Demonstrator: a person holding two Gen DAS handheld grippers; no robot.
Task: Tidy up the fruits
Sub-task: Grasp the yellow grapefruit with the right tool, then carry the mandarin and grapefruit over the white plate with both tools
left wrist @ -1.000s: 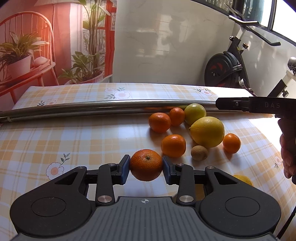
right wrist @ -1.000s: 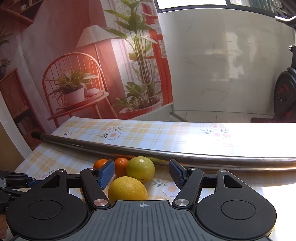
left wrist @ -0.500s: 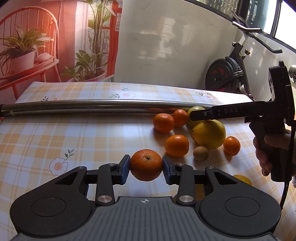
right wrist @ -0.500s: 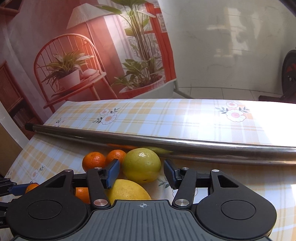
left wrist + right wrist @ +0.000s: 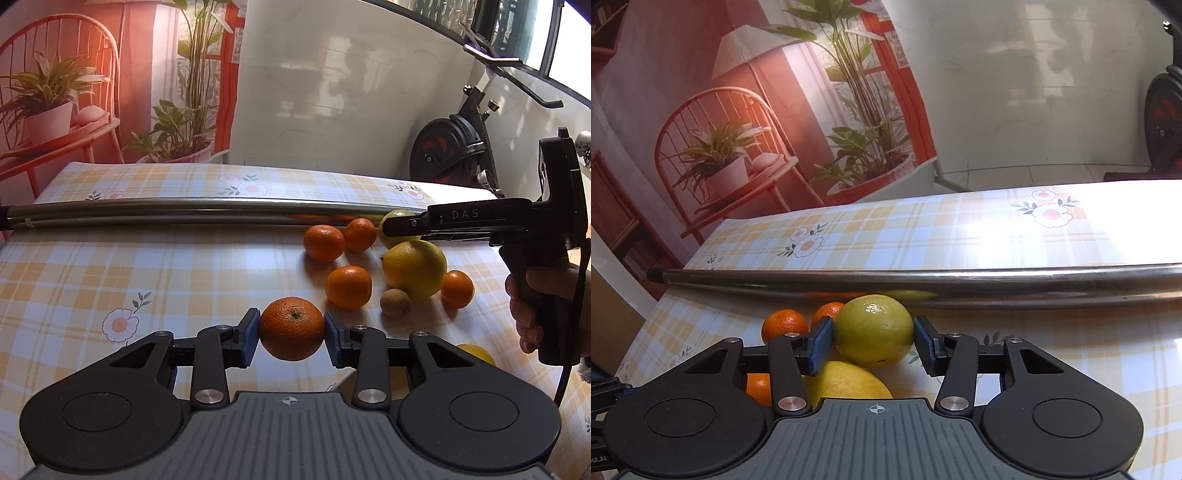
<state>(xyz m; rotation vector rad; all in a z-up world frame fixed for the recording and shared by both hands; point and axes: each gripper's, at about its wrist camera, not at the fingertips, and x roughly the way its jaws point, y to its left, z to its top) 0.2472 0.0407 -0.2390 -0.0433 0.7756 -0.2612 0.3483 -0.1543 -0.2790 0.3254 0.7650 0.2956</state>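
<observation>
Orange mandarin (image 5: pixel 291 328) clamped between the left gripper (image 5: pixel 291 338) fingers, lifted clear of the tabletop (image 5: pixel 147 273) toward its near edge, apparently for sorting apart. Loose fruit cluster (image 5: pixel 391 266) sits toward the right edge. Right gripper (image 5: pixel 873 345) fingers bracket the green-yellow citrus (image 5: pixel 873 330) beside the steel pipe (image 5: pixel 923 282); right pad shows a gap, not yet clenched.

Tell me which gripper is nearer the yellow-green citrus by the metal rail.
Right. The right gripper has the yellow-green citrus between its fingers beside the metal rail; the left gripper is off holding an orange.
</observation>
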